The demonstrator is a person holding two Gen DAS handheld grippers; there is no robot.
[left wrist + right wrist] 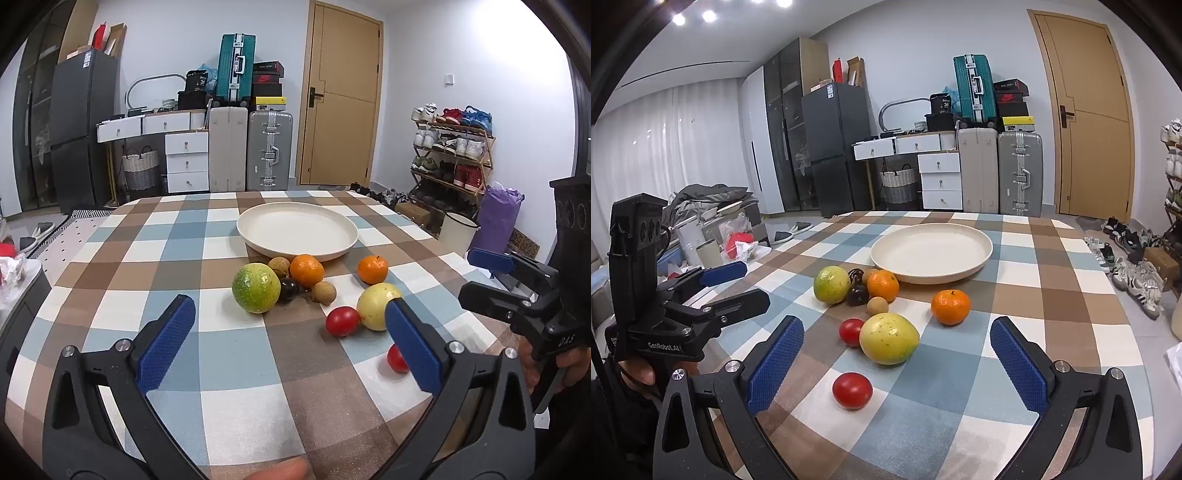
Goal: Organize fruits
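Left gripper (291,325) jaws spread wide, nothing between the blue pads, hovering over the checked tablecloth (229,369). Right gripper (897,347) likewise wide and empty, angled down. Just past the fingertips: two red tomatoes (852,390), a yellow fruit (888,338), a green fruit (832,284), two oranges (950,307) and small brown and dark fruits. Behind them the cream plate (931,254), bare.
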